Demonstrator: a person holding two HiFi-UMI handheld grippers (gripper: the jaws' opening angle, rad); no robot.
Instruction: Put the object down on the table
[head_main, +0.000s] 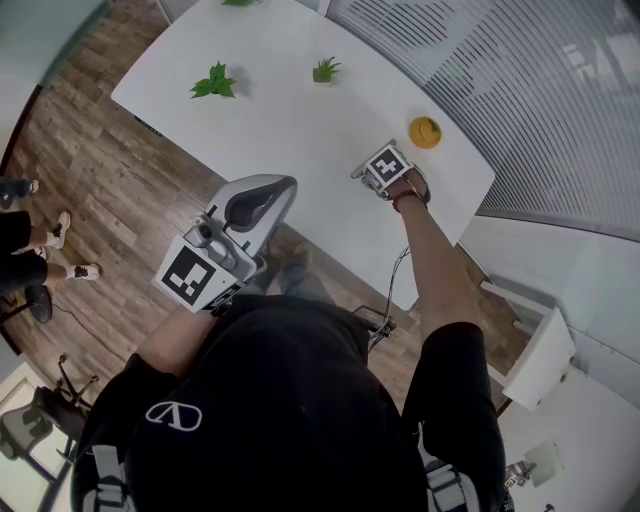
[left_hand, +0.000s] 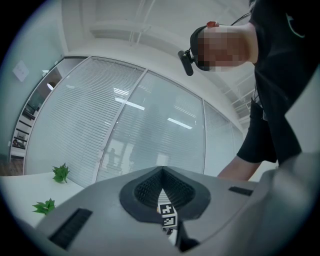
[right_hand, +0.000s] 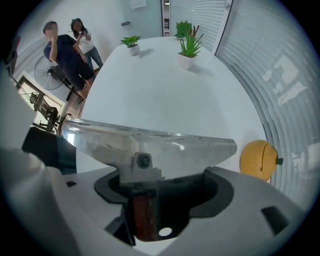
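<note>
Clamped in right gripper (right_hand: 150, 210): wide steel-bladed scraper with red-brown handle (right_hand: 150, 142), long axis crosswise ahead of the jaws, over white tabletop (head_main: 290, 110) near its right edge, beside yellow-orange round fruit (head_main: 424, 131). Probably straight down from here. Left gripper (left_hand: 162, 197) closed on nothing, off the near edge.

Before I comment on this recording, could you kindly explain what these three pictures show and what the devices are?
There is no robot here: a person holds a hand-operated claw in each hand. One picture looks down from a camera on the person's head; the other two look along each claw. The right claw, out over the white table, grips a metal scraper by its reddish handle. The left claw is shut and empty. On the table stand an orange fruit and two small potted plants.
</note>
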